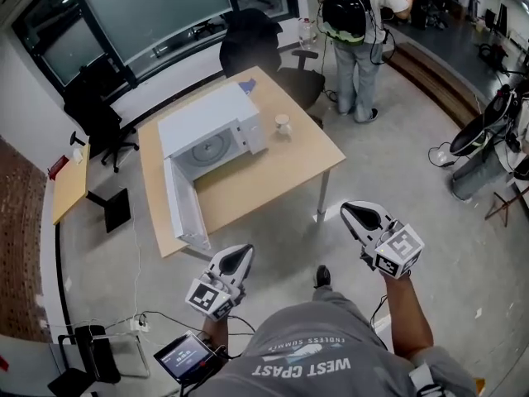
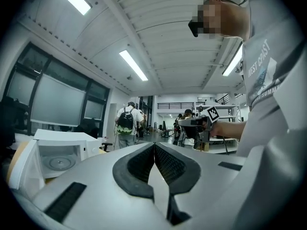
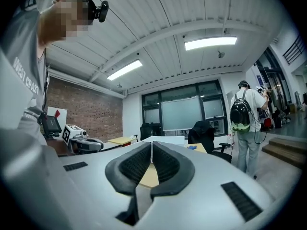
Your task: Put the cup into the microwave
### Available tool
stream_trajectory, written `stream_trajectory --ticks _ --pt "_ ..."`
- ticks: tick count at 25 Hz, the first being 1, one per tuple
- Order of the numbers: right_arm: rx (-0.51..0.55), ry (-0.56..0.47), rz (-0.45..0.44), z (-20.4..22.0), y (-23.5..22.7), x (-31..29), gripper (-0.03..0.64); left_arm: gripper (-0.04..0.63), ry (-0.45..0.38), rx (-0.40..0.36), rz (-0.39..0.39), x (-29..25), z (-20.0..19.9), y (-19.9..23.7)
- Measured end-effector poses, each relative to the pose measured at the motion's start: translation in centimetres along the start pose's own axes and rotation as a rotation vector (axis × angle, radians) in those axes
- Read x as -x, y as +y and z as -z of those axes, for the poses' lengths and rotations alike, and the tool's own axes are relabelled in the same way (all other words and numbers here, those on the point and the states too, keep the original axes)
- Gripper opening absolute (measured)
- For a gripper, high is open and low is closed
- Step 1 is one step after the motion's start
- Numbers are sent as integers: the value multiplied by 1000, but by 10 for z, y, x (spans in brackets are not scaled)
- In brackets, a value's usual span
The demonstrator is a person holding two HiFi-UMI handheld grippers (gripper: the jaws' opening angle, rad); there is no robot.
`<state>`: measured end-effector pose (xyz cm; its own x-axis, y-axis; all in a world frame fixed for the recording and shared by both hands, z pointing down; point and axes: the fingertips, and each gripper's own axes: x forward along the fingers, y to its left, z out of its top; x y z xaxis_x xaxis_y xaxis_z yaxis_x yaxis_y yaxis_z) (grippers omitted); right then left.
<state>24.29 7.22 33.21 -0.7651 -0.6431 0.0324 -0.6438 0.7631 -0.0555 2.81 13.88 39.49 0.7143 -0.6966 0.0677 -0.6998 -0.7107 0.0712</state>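
A small pale cup (image 1: 283,124) stands on the wooden table (image 1: 273,176), just right of the white microwave (image 1: 211,131). The microwave's door (image 1: 183,209) hangs wide open toward me, showing the turntable inside. Both grippers are held short of the table's near edge and hold nothing. My left gripper (image 1: 240,256) is shut, jaws meeting (image 2: 154,145), with the microwave (image 2: 57,155) at the left of its view. My right gripper (image 1: 357,213) is shut too (image 3: 151,145) and shows in the left gripper view (image 2: 199,122).
A person with a black backpack (image 1: 354,23) stands beyond the table's far right corner. Black office chairs (image 1: 264,44) sit behind the table. A small side desk (image 1: 70,184) is at the left. Cables and a tablet (image 1: 186,356) lie on the floor by my feet.
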Motion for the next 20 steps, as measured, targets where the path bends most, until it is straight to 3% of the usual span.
stream_trajectory --ticks 11,20 --pt "-45 33 -76 9 -99 -70 20 21 -23 40 -41 -106 -17 59" --pt "-56 42 -147 12 -172 -125 20 20 -7 44 -121 -170 -20 105"
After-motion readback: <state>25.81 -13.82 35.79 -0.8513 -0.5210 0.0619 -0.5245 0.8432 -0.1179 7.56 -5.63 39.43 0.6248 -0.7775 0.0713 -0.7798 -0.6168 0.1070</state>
